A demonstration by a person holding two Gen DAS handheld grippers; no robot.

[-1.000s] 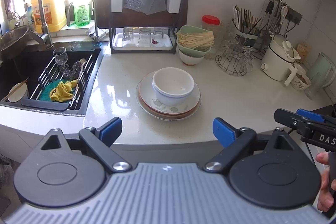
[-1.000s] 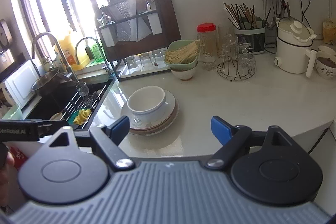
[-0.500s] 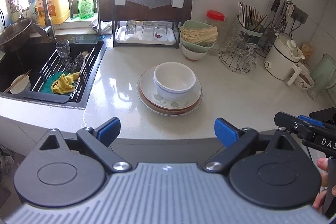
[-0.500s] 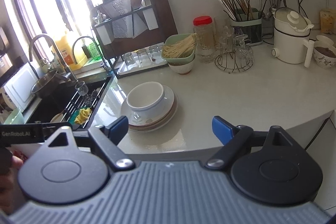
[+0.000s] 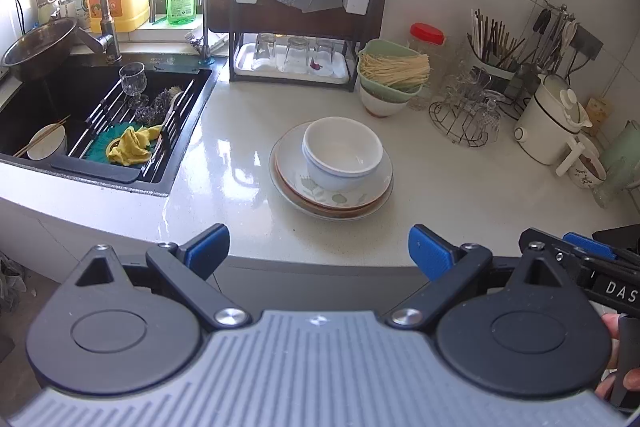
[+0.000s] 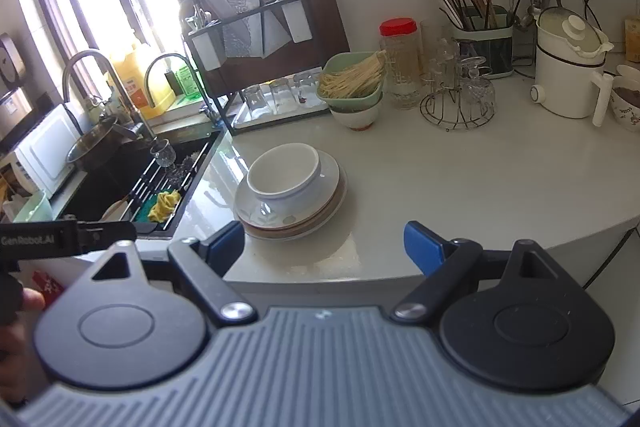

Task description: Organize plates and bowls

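White bowls (image 5: 341, 153) (image 6: 285, 171) sit nested on a stack of plates (image 5: 304, 189) (image 6: 320, 205) in the middle of the pale counter (image 5: 460, 187) (image 6: 440, 179). My left gripper (image 5: 319, 247) hangs open at the counter's front edge, short of the stack, with nothing between its blue pads. My right gripper (image 6: 324, 241) is open too, just in front of the stack and empty. It also shows in the left wrist view at the right edge (image 5: 580, 259).
A black sink (image 5: 48, 99) at the left holds a rack with a glass, a yellow cloth (image 5: 130, 145) and a small bowl with chopsticks (image 5: 48, 143). Behind the stack stand a dish rack (image 5: 296, 11), a green bowl of noodles (image 5: 390, 75), a glass stand (image 5: 468, 115) and a white kettle (image 5: 550, 123).
Both views have tilted slightly; the stack sits a little lower and nearer in each. Both grippers stay open and empty.
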